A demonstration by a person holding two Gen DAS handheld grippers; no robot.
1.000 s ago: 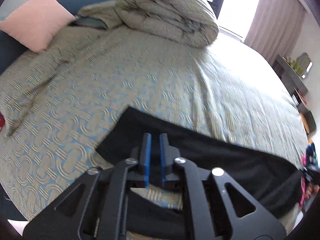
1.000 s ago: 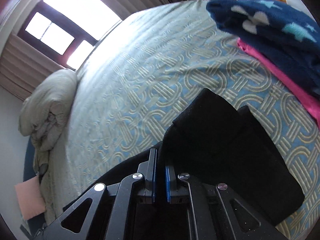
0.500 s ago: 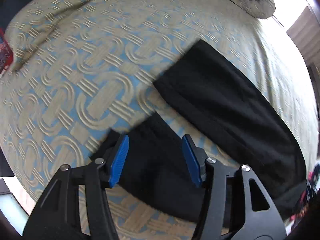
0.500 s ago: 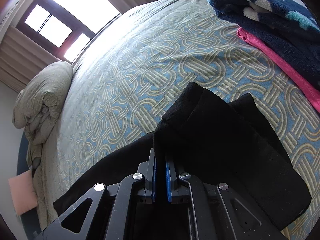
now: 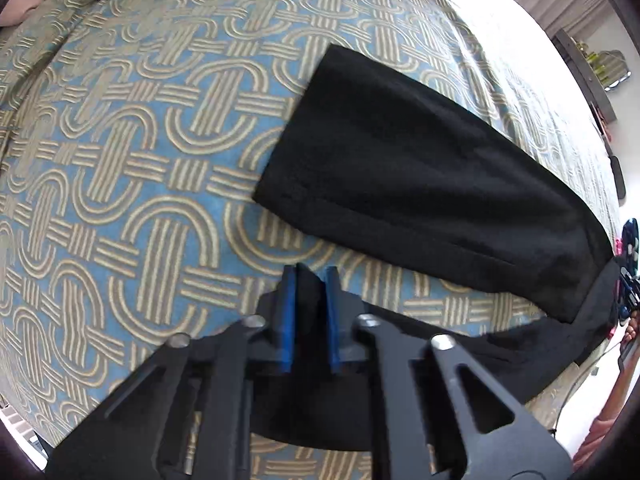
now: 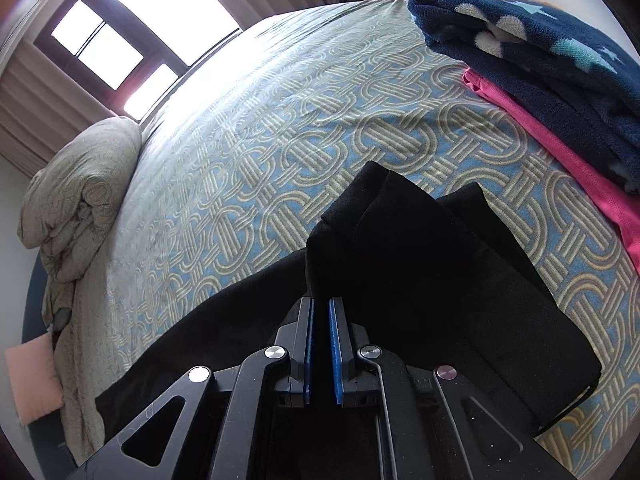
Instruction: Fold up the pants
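The left gripper (image 5: 310, 280) has dropped from above the bedspread (image 5: 120, 160); its jaws just closed, pinching the black pants (image 5: 420, 168) leg hem. The right gripper (image 6: 320, 308) stays clamped on pants fabric.

A bed (image 6: 280, 128) is covered by a bedspread (image 5: 120, 168) patterned in blue with interlocked tan rings. A rumpled duvet (image 6: 76, 196) is heaped at its far end below a bright window (image 6: 132, 28), beside a pink pillow (image 6: 34, 380). A navy fleece blanket (image 6: 532, 52) with pale stars is stacked on a pink garment (image 6: 580, 172) at the bed's right edge.
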